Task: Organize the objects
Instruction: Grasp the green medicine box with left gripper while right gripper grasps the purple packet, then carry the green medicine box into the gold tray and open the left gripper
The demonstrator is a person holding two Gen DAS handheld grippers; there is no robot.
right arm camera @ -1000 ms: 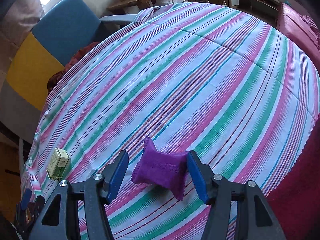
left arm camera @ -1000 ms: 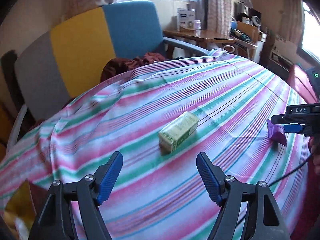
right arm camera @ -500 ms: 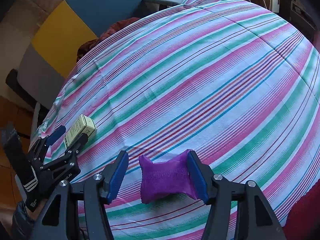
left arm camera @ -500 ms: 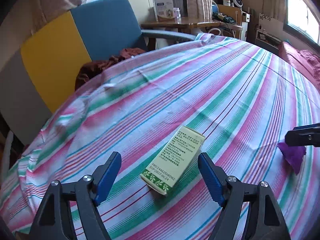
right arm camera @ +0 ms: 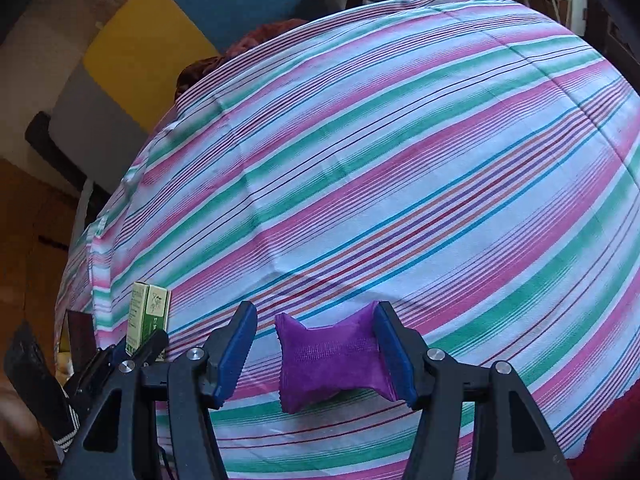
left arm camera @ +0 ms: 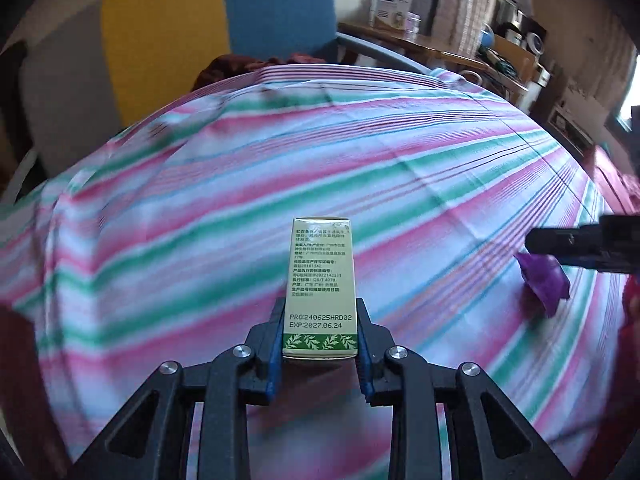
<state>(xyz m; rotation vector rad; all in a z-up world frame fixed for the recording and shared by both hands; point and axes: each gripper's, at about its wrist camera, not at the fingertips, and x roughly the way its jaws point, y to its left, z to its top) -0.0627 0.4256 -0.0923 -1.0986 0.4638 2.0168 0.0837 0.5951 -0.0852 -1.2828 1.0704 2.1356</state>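
Note:
My left gripper (left arm camera: pixel 319 330) is shut on a small green carton (left arm camera: pixel 320 286) with printed text, gripping its near end above the striped tablecloth (left arm camera: pixel 240 200). The carton and left gripper also show in the right wrist view (right arm camera: pixel 149 320) at lower left. A purple fabric pouch (right arm camera: pixel 332 362) lies on the cloth between my right gripper's (right arm camera: pixel 316 344) blue pads. The right pad touches it, the left pad stands apart. The pouch also shows in the left wrist view (left arm camera: pixel 544 278), under the right gripper (left arm camera: pixel 584 246).
A chair with yellow, blue and grey panels (left arm camera: pixel 168 40) stands behind the table with dark red cloth (left arm camera: pixel 240 68) on its seat. A wooden desk with boxes and clutter (left arm camera: pixel 440 40) lies at the back right. The table edge drops off at left.
My left gripper has moved onto the green carton, closed on it and raised its near end. The right gripper stays around the purple pouch with the view shifted slightly.

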